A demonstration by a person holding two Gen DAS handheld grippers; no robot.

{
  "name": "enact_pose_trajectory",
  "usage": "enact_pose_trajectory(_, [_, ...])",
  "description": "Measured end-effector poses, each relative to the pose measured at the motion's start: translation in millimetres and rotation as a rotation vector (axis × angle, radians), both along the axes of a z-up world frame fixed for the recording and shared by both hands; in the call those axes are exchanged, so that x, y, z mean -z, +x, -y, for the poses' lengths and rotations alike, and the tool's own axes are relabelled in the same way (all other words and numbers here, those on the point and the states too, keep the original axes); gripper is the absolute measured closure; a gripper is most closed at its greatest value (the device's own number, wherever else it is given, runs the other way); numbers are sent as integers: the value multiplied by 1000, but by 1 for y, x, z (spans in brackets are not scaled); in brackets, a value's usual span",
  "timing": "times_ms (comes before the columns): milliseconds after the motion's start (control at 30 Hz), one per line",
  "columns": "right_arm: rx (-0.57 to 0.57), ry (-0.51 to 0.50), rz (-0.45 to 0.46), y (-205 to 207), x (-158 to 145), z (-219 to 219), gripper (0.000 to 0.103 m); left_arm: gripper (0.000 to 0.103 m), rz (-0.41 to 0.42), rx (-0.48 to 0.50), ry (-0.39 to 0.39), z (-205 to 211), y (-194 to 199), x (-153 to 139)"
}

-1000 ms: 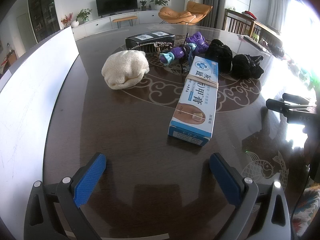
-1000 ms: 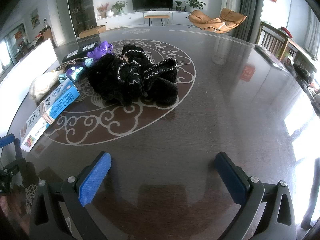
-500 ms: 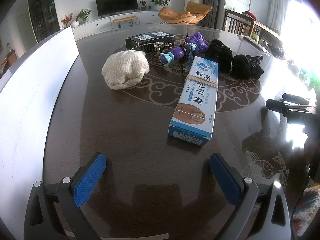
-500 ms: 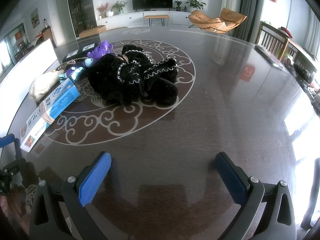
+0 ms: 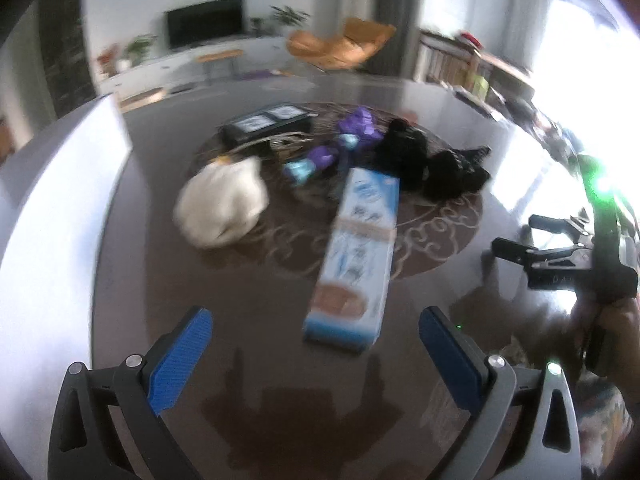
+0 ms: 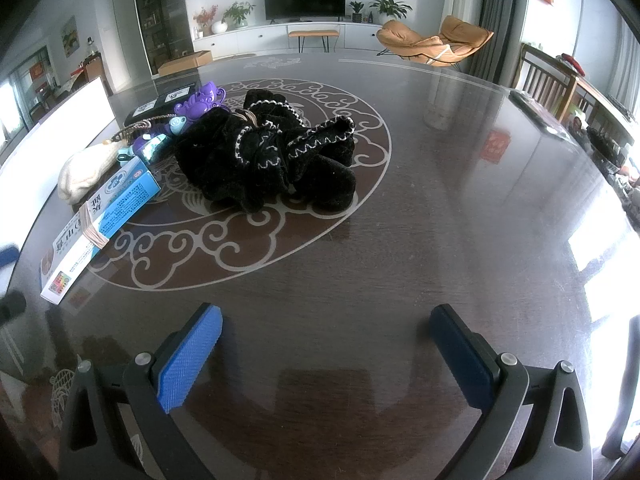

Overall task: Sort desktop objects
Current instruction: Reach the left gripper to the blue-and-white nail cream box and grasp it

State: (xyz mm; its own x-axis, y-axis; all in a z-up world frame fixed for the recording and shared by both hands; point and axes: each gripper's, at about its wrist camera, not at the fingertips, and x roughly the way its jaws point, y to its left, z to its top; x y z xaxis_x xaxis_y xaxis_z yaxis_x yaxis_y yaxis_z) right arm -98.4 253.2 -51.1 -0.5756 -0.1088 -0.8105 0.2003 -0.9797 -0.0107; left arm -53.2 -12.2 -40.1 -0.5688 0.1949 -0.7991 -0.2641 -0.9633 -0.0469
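A blue and white box (image 5: 356, 256) lies on the dark round table (image 5: 248, 304), just ahead of my open, empty left gripper (image 5: 316, 344). Behind it lie a cream cloth pouch (image 5: 222, 204), purple toys (image 5: 356, 128), a black box (image 5: 266, 126) and black cloth pouches (image 5: 428, 164). The left wrist view is blurred. In the right wrist view my right gripper (image 6: 326, 340) is open and empty above bare table, with the black pouches (image 6: 272, 156), purple toys (image 6: 200, 102), box (image 6: 104, 212) and cream pouch (image 6: 86, 172) ahead to the left.
A white board (image 5: 48, 216) stands along the table's left edge. The right gripper (image 5: 560, 256) shows at the right of the left wrist view. Chairs (image 6: 540, 76) stand beyond the far right rim, and a TV wall and orange armchair (image 6: 436, 42) lie behind.
My left gripper has moved forward and turned, so the blue and white box is closer and the view is blurred. The right gripper has not moved.
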Motion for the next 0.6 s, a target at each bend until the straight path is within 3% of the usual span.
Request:
enact_pose_trajectory(233, [0, 0, 0, 0, 0, 0, 0, 0, 88, 116, -34, -31, -56, 17])
enact_pose_trajectory(433, [0, 0, 0, 0, 0, 0, 0, 0, 107, 117, -89, -50, -82, 31])
enact_pose_trajectory(600, [0, 0, 0, 0, 0, 0, 0, 0, 82, 92, -80, -56, -86, 34])
